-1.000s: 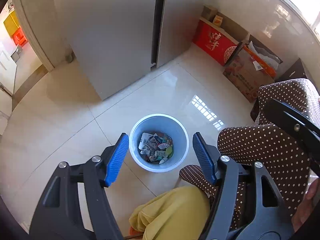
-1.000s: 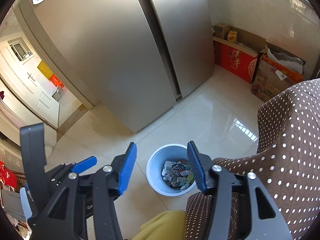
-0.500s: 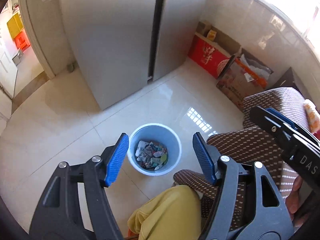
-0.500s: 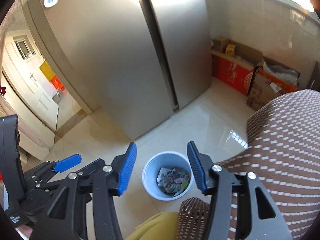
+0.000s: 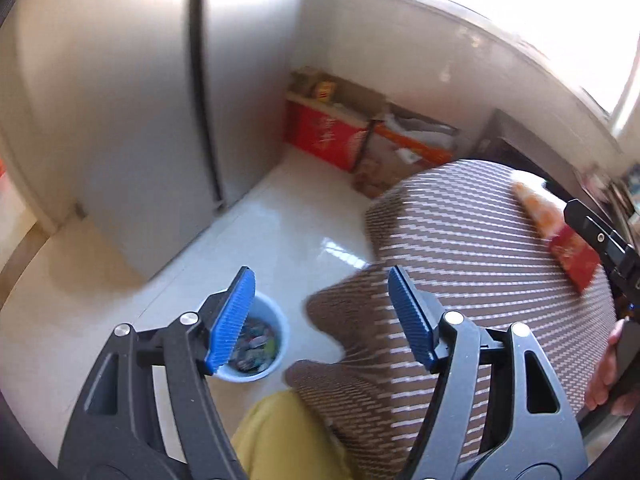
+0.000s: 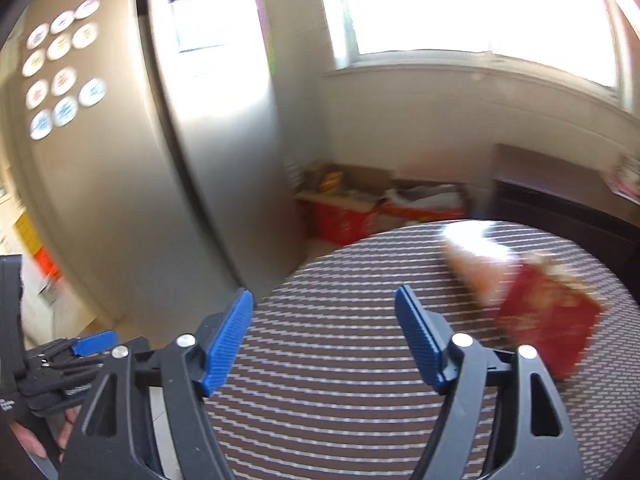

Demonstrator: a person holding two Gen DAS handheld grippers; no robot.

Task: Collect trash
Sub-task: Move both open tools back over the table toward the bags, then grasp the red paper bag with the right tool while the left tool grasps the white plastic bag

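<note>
A red and orange snack wrapper (image 6: 536, 300) lies on the brown polka-dot tablecloth (image 6: 340, 320), right of and beyond my right gripper (image 6: 324, 340). That gripper's jaws are opening and hold nothing. The same wrapper (image 5: 560, 240) shows at the right in the left wrist view. My left gripper (image 5: 320, 320) hangs above the table's edge, its jaws opening with nothing between them. Down on the floor a light blue bin (image 5: 260, 344) holds several scraps, partly behind the left blue pad (image 5: 232, 320). Both views are blurred.
A steel fridge (image 5: 140, 100) stands at the left. Red and orange cardboard boxes (image 5: 332, 136) line the wall under the window. A dark cabinet (image 6: 560, 200) sits behind the table. A yellow cloth (image 5: 280, 432) shows below the left gripper. A hand (image 5: 604, 376) holds the right gripper's handle.
Both grippers rose and swung right from above the bin to over the table. The wrapper came into view. The right jaws spread wider.
</note>
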